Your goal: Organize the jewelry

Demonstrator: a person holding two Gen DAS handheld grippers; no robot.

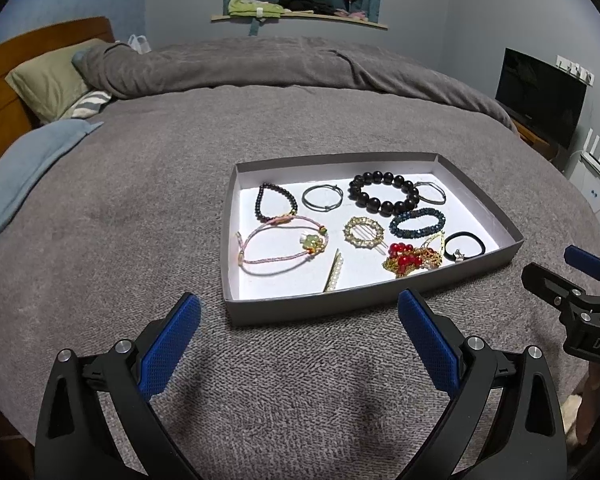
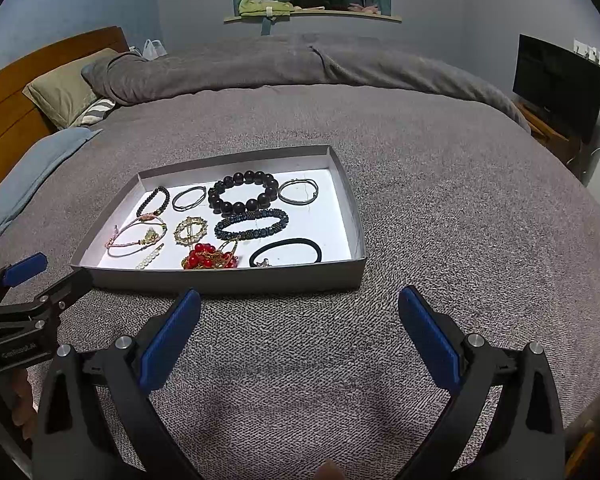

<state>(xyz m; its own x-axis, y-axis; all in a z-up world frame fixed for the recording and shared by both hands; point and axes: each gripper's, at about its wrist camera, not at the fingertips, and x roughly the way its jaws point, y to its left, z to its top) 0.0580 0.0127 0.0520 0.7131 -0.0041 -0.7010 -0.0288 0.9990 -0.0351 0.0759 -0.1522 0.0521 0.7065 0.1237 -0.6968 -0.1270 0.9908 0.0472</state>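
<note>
A shallow grey tray (image 1: pixel 340 306) (image 2: pixel 228 280) with a white floor lies on the bed and holds several pieces of jewelry. Among them are a big black bead bracelet (image 1: pixel 382 194) (image 2: pixel 242 192), a pink cord bracelet (image 1: pixel 280 248) (image 2: pixel 136 236), a red bead and gold chain piece (image 1: pixel 410 258) (image 2: pixel 210 258), a dark blue beaded bracelet (image 1: pixel 418 224) (image 2: pixel 252 224) and a black hair tie (image 1: pixel 464 244) (image 2: pixel 286 252). My left gripper (image 1: pixel 300 340) is open and empty in front of the tray. My right gripper (image 2: pixel 300 340) is open and empty, near the tray's front right.
A grey blanket (image 1: pixel 140 200) covers the bed. Pillows (image 1: pixel 48 80) and a wooden headboard (image 1: pixel 4 92) are at far left. A black screen (image 1: pixel 540 96) stands at the right. A shelf with clothes (image 1: pixel 296 10) is on the back wall.
</note>
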